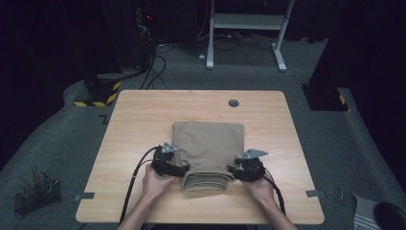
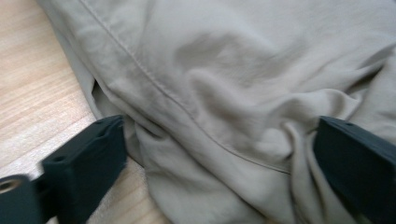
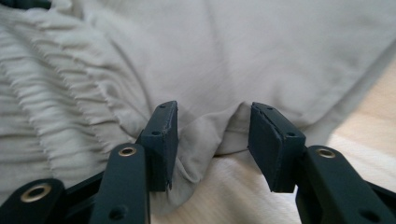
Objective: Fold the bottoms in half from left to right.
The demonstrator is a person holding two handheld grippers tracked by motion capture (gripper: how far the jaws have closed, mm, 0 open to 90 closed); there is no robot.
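Note:
A folded tan garment [image 1: 208, 143] lies in the middle of the wooden table [image 1: 143, 110], its gathered waistband end [image 1: 206, 181] toward the near edge. My left gripper [image 1: 184, 169] sits at the garment's near left corner. In the left gripper view its jaws stand wide apart [image 2: 219, 140] with a seamed fold of the cloth [image 2: 224, 84] bunched between them. My right gripper [image 1: 233, 170] is at the near right corner. Its jaws [image 3: 212, 126] are open around a small raised fold of cloth [image 3: 210, 130], beside the ribbed waistband [image 3: 56, 112].
A round cable hole [image 1: 233, 103] sits near the table's far edge. On the floor are a wire basket [image 1: 36, 194] at the near left, a white desk frame [image 1: 246, 28] behind the table, and black-and-yellow stand bases [image 1: 98, 93] at the back left.

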